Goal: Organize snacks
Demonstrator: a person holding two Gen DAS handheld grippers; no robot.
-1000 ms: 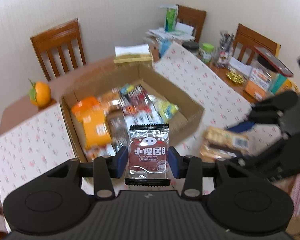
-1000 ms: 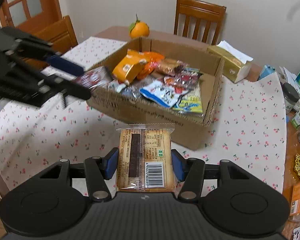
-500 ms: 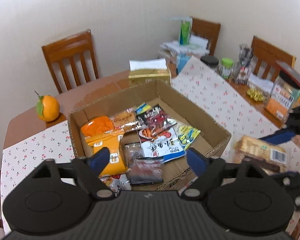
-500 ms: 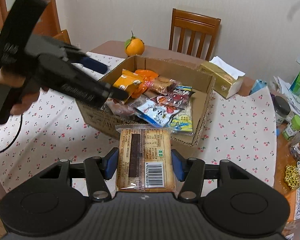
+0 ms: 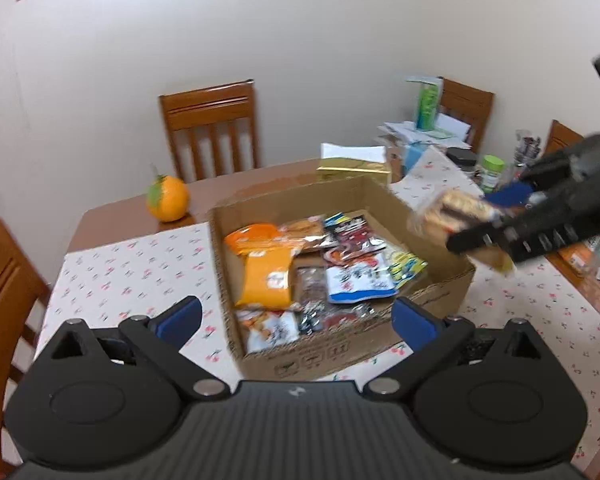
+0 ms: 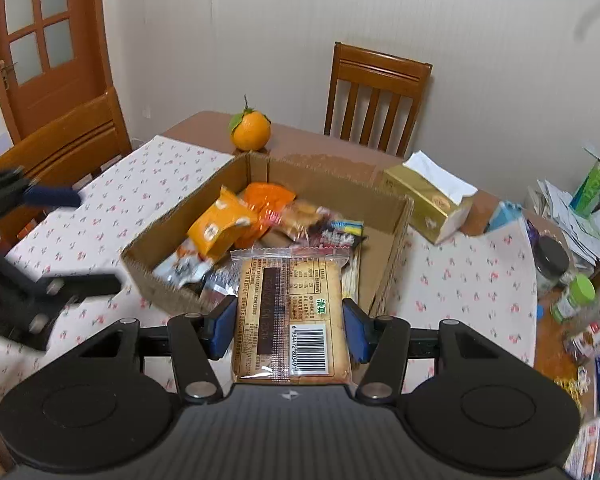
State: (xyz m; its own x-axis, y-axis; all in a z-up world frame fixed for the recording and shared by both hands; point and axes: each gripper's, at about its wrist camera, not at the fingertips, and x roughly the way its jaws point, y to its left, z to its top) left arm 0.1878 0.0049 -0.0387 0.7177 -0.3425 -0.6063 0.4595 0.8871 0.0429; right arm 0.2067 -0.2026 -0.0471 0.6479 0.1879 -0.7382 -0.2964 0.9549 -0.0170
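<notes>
A cardboard box point(image 5: 440, 280) with several snack packets stands on the table; it also shows in the right wrist view point(image 6: 332, 184). My left gripper point(image 5: 296, 318) is open and empty, held above the table at the box's near side. My right gripper point(image 6: 286, 326) is shut on a brown biscuit packet point(image 6: 290, 316) with a barcode, held over the box's near edge. In the left wrist view the right gripper point(image 5: 480, 232) holds that packet point(image 5: 456, 212) above the box's right rim. The red pork snack packet point(image 5: 332, 316) lies inside the box near its front wall.
An orange point(image 5: 168, 198) sits on the bare wooden tabletop behind the box. A gold tissue box point(image 6: 432, 200) stands beside the box. Jars and papers point(image 6: 572, 264) crowd the right end. Wooden chairs point(image 6: 376, 96) surround the table. A door point(image 6: 44, 40) is at the left.
My left gripper opened, dropped the red pork snack packet into the box, then pulled back and up. My right gripper carried the biscuit packet forward over the box.
</notes>
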